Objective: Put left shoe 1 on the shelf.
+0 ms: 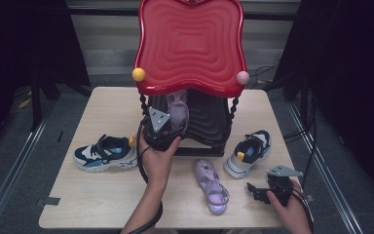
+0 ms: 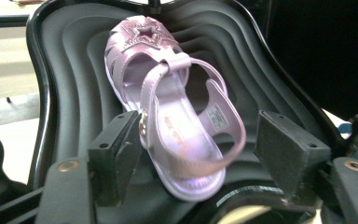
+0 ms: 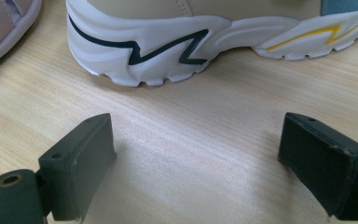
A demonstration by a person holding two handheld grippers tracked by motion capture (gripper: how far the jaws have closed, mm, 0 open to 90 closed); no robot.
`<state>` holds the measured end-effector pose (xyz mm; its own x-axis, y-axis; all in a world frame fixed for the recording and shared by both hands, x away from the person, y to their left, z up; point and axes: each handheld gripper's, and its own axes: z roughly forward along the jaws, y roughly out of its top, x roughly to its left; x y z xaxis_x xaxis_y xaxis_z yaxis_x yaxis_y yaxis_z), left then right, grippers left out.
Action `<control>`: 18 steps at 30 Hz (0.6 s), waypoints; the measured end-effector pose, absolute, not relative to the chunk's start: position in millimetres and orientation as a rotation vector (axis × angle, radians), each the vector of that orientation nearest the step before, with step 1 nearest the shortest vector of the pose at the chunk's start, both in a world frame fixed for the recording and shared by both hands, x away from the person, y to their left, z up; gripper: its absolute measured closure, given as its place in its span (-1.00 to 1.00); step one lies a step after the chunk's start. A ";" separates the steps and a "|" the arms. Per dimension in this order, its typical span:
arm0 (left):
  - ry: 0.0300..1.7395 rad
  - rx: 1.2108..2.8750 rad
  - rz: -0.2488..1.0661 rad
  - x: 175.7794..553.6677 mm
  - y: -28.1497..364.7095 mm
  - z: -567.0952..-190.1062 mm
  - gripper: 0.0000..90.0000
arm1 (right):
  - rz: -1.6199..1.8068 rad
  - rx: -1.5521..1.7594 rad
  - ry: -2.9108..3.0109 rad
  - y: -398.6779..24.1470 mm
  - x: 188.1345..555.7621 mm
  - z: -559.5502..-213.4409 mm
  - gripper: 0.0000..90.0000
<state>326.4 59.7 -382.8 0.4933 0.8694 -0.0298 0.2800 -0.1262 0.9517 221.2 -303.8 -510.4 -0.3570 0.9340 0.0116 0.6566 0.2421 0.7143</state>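
Fingers (image 2: pixel 121 149) apart, lilac star-topped sandal (image 2: pixel 168 102) between

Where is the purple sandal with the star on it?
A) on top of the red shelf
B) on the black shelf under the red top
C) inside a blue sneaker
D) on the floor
B: the star sandal lies on the rack's black shelf, between the open jaws of the left hand-held gripper.

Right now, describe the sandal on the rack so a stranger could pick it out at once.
Start at the two-tier shoe rack with the red top shelf at the back of the table. On its black lower shelf, between the open jaws of the left gripper, lies a lilac sandal with a star on its toe. Its twin lies on the bare tabletop instead, between two sneakers.
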 end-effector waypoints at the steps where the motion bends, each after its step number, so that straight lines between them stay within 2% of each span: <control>1: 0.995 1.667 0.687 326.4 59.7 -382.8 -0.35 | 0.893 1.454 2.102 -303.8 221.2 -510.4 -0.78; 18: 0.951 1.835 0.537 302.3 89.0 -410.2 -0.50 | 0.893 1.455 2.102 -303.7 221.1 -510.4 -0.78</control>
<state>302.3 89.0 -410.2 0.5983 0.8000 -0.0446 0.3749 -0.2303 0.8980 221.1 -303.7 -510.4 -0.3568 0.9341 0.0120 0.6573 0.2419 0.7137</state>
